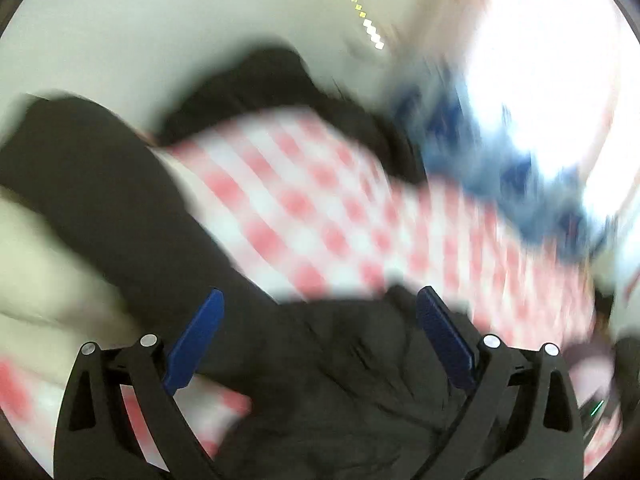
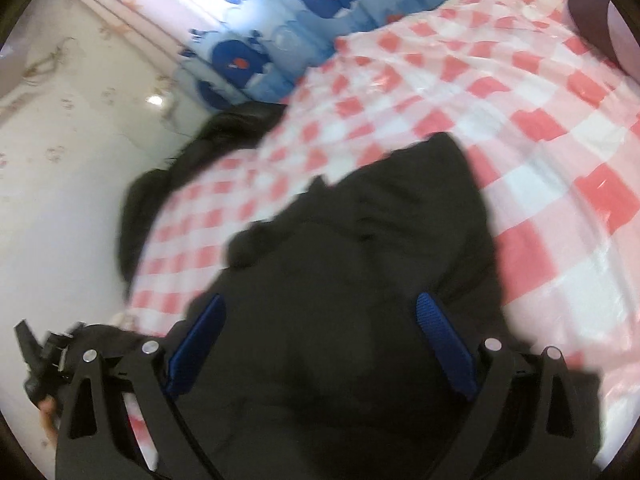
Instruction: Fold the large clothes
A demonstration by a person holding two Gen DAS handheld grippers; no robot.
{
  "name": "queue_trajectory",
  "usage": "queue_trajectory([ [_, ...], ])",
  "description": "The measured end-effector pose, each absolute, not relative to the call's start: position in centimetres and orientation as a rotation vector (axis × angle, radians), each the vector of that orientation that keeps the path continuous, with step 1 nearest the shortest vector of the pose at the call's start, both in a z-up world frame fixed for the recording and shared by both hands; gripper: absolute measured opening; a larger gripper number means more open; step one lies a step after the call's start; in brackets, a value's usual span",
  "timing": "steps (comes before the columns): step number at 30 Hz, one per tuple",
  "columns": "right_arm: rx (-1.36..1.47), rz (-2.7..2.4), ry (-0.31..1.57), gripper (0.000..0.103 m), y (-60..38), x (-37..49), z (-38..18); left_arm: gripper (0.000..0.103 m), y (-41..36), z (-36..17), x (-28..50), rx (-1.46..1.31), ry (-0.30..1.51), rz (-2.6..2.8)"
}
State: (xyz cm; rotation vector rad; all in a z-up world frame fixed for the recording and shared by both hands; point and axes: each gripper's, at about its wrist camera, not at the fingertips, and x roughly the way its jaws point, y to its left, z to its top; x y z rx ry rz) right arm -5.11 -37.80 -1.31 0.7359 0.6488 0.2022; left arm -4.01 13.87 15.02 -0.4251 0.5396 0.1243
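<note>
A large black garment point(image 1: 320, 380) lies on a red-and-white checked cloth point(image 1: 288, 196). In the blurred left wrist view it runs from the far left down under my left gripper point(image 1: 320, 300), which is open with its blue fingers point(image 1: 196, 336) spread above the fabric. In the right wrist view the black garment point(image 2: 352, 272) fills the lower middle, with part of it hanging over the far edge point(image 2: 140, 204). My right gripper point(image 2: 320, 308) is open just over the fabric, fingers point(image 2: 444, 344) wide apart, holding nothing.
The checked cloth point(image 2: 500, 92) covers a raised surface whose edge drops to a pale tiled floor point(image 2: 72, 120) on the left. A blue whale-print fabric point(image 2: 288, 28) lies at the far end. The other gripper's black frame point(image 2: 40, 360) shows at lower left.
</note>
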Motion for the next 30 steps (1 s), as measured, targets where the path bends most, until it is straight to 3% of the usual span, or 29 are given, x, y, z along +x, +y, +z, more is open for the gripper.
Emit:
queue_trajectory([
  [4, 0.77, 0.272, 0.675, 0.092, -35.0, -4.6, -1.7, 0.095, 25.8, 19.1, -10.9, -0.642, 0.412, 0.314],
  [8, 0.748, 0.297, 0.703, 0.092, -33.3, -4.6, -2.2, 0.095, 34.3, 17.0, -12.4, -0.909, 0.41, 0.349],
  [19, 0.741, 0.304, 0.714, 0.092, -32.6, -4.6, -3.1, 0.095, 37.7, 14.1, -8.2, -1.019, 0.371, 0.351],
  [20, 0.741, 0.306, 0.716, 0.092, -32.6, -4.5, -3.1, 0.091, 37.9, 14.0, -8.1, -1.018, 0.368, 0.38],
  [22, 0.742, 0.303, 0.711, 0.092, -32.6, -4.5, -3.1, 0.059, 38.0, 13.7, -7.7, -1.008, 0.396, 0.424],
  [23, 0.744, 0.304, 0.709, 0.092, -32.6, -4.5, -3.1, 0.031, 38.3, 13.4, -7.1, -1.014, 0.427, 0.426],
  [24, 0.743, 0.303, 0.708, 0.092, -32.6, -4.4, -3.1, 0.015, 38.5, 13.1, -6.7, -1.016, 0.442, 0.42],
  [27, 0.731, 0.29, 0.706, 0.092, -32.6, -4.5, -3.0, 0.004, 38.2, 13.5, -6.1, -0.991, 0.428, 0.435],
  [30, 0.745, 0.287, 0.708, 0.092, -33.0, -4.6, -3.0, 0.002, 37.6, 15.3, -5.8, -0.982, 0.379, 0.404],
])
